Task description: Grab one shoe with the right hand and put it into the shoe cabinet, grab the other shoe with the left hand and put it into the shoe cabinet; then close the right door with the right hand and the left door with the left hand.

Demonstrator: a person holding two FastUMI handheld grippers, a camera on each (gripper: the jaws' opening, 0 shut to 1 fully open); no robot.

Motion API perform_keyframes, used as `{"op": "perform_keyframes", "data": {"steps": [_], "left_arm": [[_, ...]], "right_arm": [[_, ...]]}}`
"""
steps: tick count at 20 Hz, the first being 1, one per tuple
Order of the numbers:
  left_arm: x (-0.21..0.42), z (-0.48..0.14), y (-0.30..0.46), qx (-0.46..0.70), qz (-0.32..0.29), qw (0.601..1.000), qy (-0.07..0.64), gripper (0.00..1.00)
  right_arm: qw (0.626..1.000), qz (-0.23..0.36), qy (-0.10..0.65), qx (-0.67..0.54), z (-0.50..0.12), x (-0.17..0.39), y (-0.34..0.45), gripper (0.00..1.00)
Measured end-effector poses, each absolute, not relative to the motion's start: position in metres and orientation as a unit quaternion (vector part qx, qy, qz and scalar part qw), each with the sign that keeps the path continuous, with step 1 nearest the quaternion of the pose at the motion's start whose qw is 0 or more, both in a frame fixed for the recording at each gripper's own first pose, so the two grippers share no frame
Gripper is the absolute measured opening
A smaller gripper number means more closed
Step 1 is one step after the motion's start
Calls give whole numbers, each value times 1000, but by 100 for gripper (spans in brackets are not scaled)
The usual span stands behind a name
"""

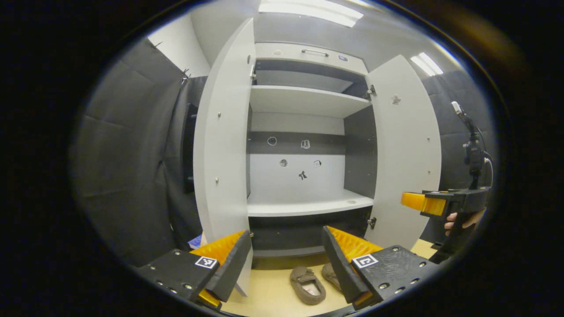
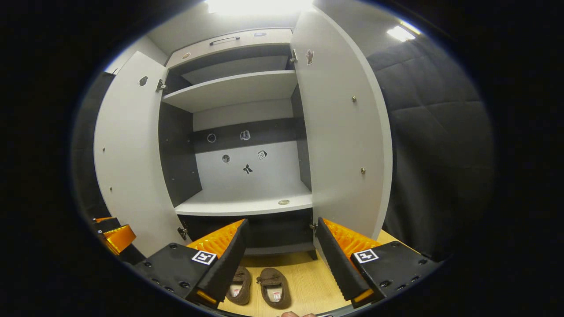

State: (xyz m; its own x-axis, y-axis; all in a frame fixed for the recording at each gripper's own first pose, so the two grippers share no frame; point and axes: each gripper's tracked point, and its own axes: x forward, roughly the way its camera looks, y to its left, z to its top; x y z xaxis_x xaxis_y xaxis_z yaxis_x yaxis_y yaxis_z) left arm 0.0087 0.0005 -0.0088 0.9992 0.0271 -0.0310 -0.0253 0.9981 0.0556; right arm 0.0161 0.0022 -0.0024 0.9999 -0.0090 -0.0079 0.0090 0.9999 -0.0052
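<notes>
On the floor at 6 o'clock: two soft, light shoes [image 2: 260,288]. My right gripper [image 2: 282,259] gapes wide, empty; pinch one by its collar.

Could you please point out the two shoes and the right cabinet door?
left shoe [image 2: 240,286], right gripper view, on its insole.
right shoe [image 2: 274,288], right gripper view, on its opening.
right cabinet door [image 2: 339,145], right gripper view, on its inner face.

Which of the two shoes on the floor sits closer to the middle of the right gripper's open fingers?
The right-hand shoe of the pair in the right gripper view: it lies near the centre of the right gripper, while the other shoe is half hidden beside one finger.
</notes>
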Motion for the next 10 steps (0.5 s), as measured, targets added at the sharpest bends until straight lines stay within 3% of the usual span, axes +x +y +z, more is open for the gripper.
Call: {"op": "perform_keyframes", "data": {"steps": [4,5,6,7,10], "left_arm": [[16,-12,4,13,15,1000,18,94],[17,-13,5,12,15,1000,19,94],[19,-14,7,12,16,1000,20,94],[20,-14,9,11,16,1000,20,94],[21,-15,10,9,16,1000,20,94]], "right_arm": [[1000,-12,12,6,-8,23,-2,92],[1000,-12,16,9,-10,24,-2,97],[1000,-11,22,10,-14,26,-1,92],[999,-11,29,9,-17,27,-1,97],[999,-1,45,5,-24,33,3,97]]}}
